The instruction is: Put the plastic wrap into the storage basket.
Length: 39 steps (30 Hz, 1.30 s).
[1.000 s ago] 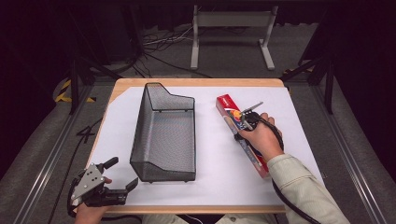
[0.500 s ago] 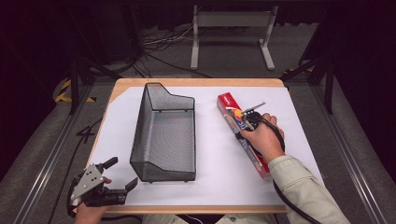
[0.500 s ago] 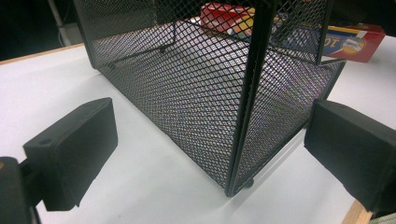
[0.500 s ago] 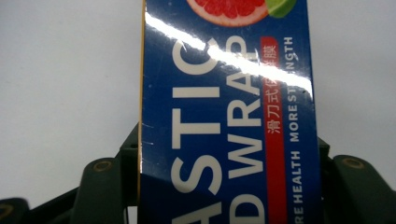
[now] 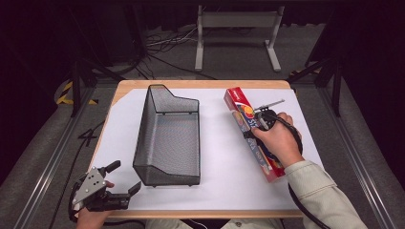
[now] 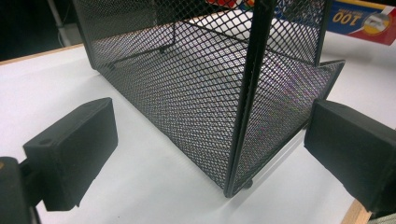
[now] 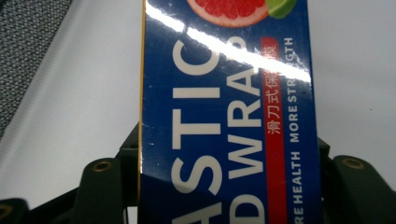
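A person seated at a white-topped table [image 5: 217, 191] grips a long box of plastic wrap [image 5: 241, 107] with the right gripper [image 5: 261, 125], whose jaws have just been closing and now sit clamped on the box's two long sides. In the right gripper view the blue, glossy face of the box [image 7: 229, 116] runs straight up between the fingers [image 7: 100, 186], a grapefruit picture at its far end. From above, the box extends well past the fingertips toward the far edge of the table, while its near end lies under the person's hand and sleeve; whether that end rests on the table or hangs just clear of it is hard to judge. The left gripper [image 5: 123, 179] rests at the table's near corner, its fingers [image 6: 74, 149] spread wide with nothing between them. Just ahead of those fingertips stands a black wire mesh basket [image 5: 167, 138], its near corner [image 6: 240, 154] lined up with the gap between the pads but not touching them.
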Tool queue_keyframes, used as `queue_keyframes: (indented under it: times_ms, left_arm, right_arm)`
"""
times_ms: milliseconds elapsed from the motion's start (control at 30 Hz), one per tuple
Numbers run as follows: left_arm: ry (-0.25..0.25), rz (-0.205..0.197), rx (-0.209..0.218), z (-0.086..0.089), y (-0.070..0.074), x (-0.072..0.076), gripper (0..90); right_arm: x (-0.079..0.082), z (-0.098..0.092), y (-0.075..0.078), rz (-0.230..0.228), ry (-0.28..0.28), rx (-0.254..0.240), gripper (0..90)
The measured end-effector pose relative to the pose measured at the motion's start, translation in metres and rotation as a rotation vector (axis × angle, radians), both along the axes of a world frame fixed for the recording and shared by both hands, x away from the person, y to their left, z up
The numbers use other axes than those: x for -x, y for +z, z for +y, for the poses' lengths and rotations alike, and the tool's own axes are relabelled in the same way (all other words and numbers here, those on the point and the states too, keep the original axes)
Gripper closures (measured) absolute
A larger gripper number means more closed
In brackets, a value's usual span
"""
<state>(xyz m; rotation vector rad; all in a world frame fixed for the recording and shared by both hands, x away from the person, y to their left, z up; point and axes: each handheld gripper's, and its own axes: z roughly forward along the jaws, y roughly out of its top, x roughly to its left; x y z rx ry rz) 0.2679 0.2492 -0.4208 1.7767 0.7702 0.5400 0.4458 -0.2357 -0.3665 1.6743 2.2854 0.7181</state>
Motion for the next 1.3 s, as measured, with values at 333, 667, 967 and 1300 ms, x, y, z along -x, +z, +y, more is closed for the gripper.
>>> queue_keyframes:
  times_ms: [333,667,967,1300]
  left_arm:
    - [0.000,0.001,0.001,0.000,0.000,0.000,3.5]
    - [-0.002,0.004,-0.002,0.000,0.000,0.000,3.5]
    - [-0.002,0.001,-0.003,0.000,0.000,0.000,3.5]
    - [-0.004,0.000,-0.002,0.000,0.000,0.000,3.5]
  right_arm:
    - [0.020,0.005,0.029,-0.031,0.017,-0.040,39.9]
    - [0.037,0.017,0.045,-0.088,0.070,-0.104,39.9]
    - [0.046,0.049,0.059,-0.078,0.134,-0.170,39.9]
    - [0.055,0.077,0.076,-0.063,0.198,-0.231,39.8]
